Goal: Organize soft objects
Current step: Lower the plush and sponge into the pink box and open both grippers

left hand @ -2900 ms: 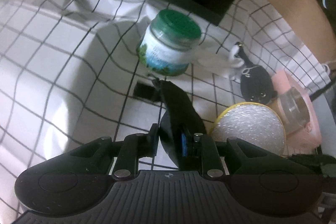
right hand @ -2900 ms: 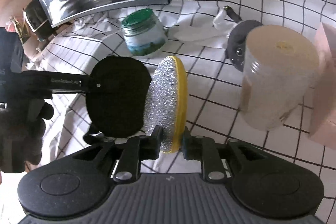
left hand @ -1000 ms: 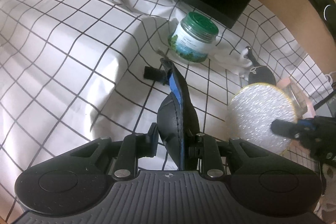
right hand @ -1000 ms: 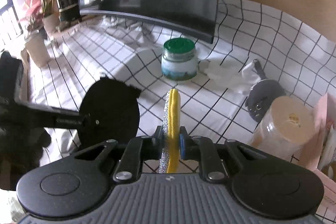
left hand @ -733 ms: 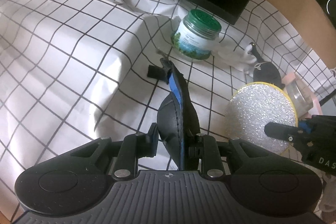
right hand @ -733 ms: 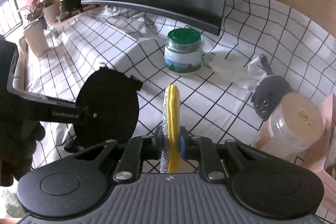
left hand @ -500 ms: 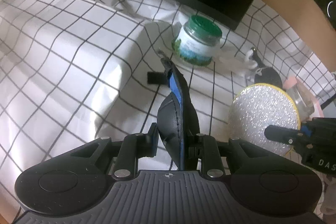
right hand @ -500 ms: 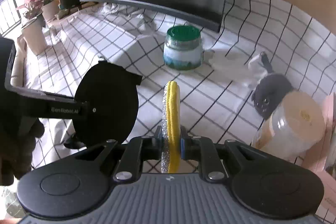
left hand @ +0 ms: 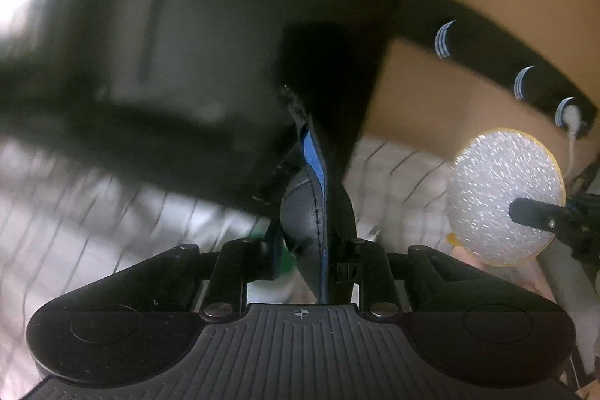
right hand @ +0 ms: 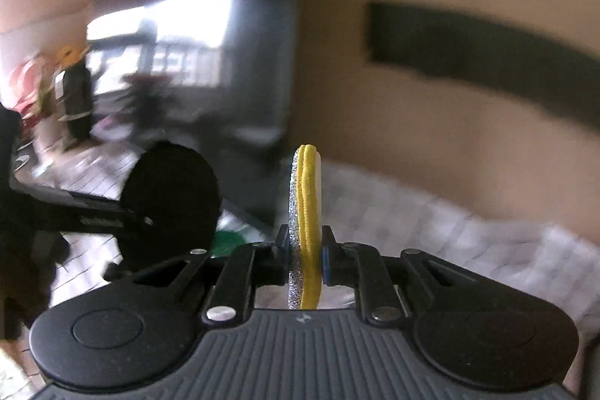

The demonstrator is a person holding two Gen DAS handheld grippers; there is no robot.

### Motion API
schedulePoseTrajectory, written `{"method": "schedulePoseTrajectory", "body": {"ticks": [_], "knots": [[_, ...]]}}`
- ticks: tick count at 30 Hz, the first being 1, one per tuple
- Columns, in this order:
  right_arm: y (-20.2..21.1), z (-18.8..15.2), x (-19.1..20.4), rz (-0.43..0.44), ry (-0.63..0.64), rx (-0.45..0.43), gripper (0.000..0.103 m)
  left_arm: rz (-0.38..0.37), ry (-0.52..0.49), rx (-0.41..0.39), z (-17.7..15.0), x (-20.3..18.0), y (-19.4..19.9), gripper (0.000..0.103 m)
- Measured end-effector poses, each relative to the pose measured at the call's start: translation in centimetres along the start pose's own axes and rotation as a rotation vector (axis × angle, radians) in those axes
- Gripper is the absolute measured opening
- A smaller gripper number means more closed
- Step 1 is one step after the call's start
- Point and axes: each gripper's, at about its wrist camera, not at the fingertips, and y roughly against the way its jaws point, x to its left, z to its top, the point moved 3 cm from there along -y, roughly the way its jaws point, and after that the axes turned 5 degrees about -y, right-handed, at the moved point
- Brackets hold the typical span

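1. Left wrist view: the left hand-held gripper [left hand: 305, 250] pinches a black pad [left hand: 318, 208] with a blue edge, and its two fingers are pressed against the pad's sides.
2. The black pad stands on its thin edge and sticks straight out from the fingers toward 12 o'clock.
3. In the same view, a round sponge [left hand: 504, 197] with a shiny silver face and a yellow rim floats at about 3 o'clock from the black pad, near it but not touching.
4. Right wrist view: the right hand-held gripper [right hand: 305, 263] pinches that sponge [right hand: 304, 212], with its fingers squeezed onto the two flat faces.
5. The sponge also stands on edge and points to 12 o'clock, silver side to the left and yellow side to the right.
6. From here the black pad [right hand: 170, 201] shows its round flat face at about 9 o'clock, held up by the other tool.
7. Both soft things are up in the air, side by side, above the counter [right hand: 431, 212] with its white checked cloth.
8. Both pictures are blurry, so I cannot tell what lies right under them.
9. I think the next step is to bring the two things together or set them down in one spot, and the flat faces already look at each other.
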Motion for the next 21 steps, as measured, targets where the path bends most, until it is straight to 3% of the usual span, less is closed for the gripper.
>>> {"method": "schedulePoseTrajectory", "body": {"ticks": [4, 8, 17, 21], "knots": [[2.3, 0.2, -5.2, -0.129, -0.03, -0.044, 0.015, -0.058, -0.101, -0.047, 3.7, -4.8, -1.6, 0.026], [4.1, -0.9, -9.6, -0.233, -0.072, -0.046, 0.015, -0.137, -0.168, -0.042, 4.8, -9.9, -3.9, 0.026], [7.9, -4.4, -16.4, -0.419, -0.149, -0.033, 0.015, -0.396, -0.239, 0.104, 2.2, -22.9, -10.2, 0.026], [8.8, -6.0, -19.3, -0.472, -0.193, -0.02, 0.015, -0.498, -0.212, 0.179, 0.6, -27.4, -12.7, 0.026]]}}
